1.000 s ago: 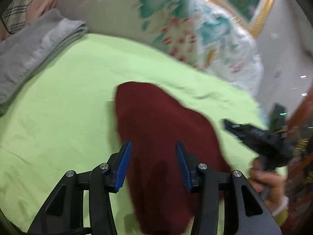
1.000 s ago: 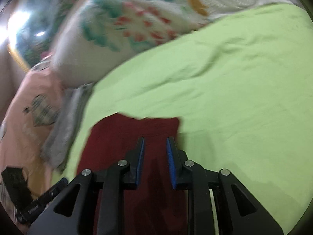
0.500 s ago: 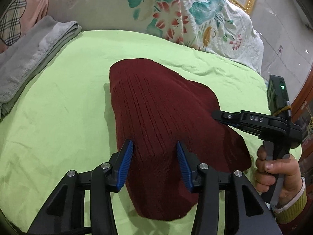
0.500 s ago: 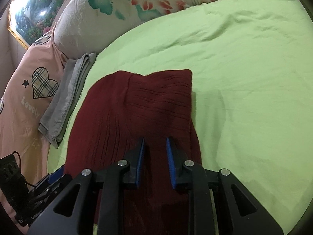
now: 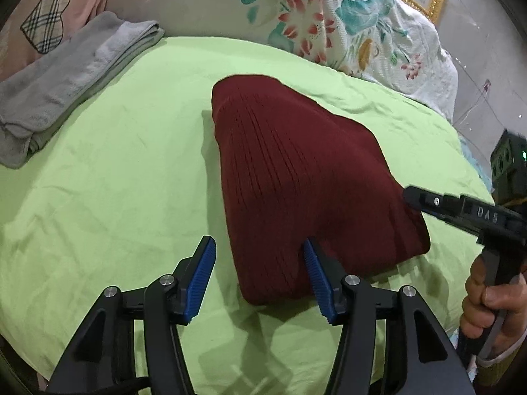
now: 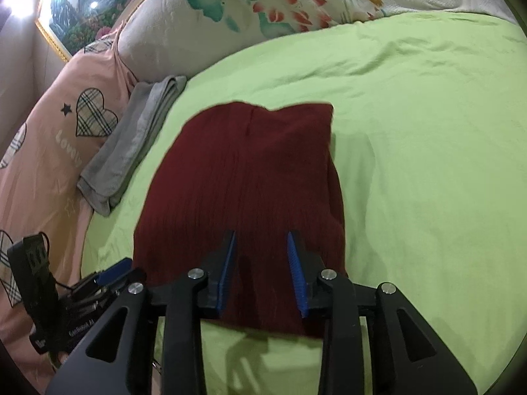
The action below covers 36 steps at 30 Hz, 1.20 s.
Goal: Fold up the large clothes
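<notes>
A dark red ribbed knit garment (image 5: 303,177) lies folded into a rough rectangle on the green bed sheet (image 5: 108,171). It also shows in the right wrist view (image 6: 243,181). My left gripper (image 5: 260,247) is open and empty, held above the garment's near left corner. My right gripper (image 6: 262,240) is open and empty above the garment's near edge. The right gripper also shows at the right of the left wrist view (image 5: 461,209), beside the garment's right edge. The left gripper shows at the lower left of the right wrist view (image 6: 98,283).
A folded grey towel (image 5: 59,82) lies at the sheet's far left edge. A floral pillow (image 5: 313,16) and a pink heart-print pillow (image 6: 66,138) lie behind. A framed picture (image 6: 85,3) hangs on the wall. The sheet (image 6: 428,164) stretches right of the garment.
Both grippers have pulled back toward the garment's near edge. The right gripper's jaws have widened. The garment has settled flat on the sheet.
</notes>
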Each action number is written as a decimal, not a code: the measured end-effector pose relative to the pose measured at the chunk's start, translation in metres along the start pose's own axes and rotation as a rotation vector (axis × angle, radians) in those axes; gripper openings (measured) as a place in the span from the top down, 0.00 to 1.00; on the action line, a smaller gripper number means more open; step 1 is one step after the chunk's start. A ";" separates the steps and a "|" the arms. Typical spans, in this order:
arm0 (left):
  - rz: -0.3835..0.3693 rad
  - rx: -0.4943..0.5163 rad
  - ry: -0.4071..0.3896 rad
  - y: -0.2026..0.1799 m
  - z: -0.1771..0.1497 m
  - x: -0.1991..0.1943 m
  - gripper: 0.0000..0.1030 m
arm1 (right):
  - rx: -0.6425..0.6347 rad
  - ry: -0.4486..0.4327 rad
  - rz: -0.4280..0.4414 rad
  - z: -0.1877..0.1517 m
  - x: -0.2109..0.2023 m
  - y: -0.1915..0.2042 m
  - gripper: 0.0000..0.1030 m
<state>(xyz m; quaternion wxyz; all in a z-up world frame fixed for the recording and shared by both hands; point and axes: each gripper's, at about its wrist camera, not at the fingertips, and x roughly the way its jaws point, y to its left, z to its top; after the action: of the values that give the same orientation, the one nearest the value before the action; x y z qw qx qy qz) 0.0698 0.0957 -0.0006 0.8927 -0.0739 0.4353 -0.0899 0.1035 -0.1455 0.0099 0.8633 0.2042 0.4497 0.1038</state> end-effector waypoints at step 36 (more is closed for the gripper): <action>0.270 0.115 0.082 -0.003 -0.073 -0.027 0.19 | -0.219 0.069 -0.111 -0.076 -0.032 0.016 0.26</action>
<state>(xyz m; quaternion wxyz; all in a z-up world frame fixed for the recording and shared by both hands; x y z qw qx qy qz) -0.0042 0.0947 -0.0240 0.8808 0.0405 0.4717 0.0031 0.0227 -0.1234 0.0018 0.8690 0.0798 0.4755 0.1113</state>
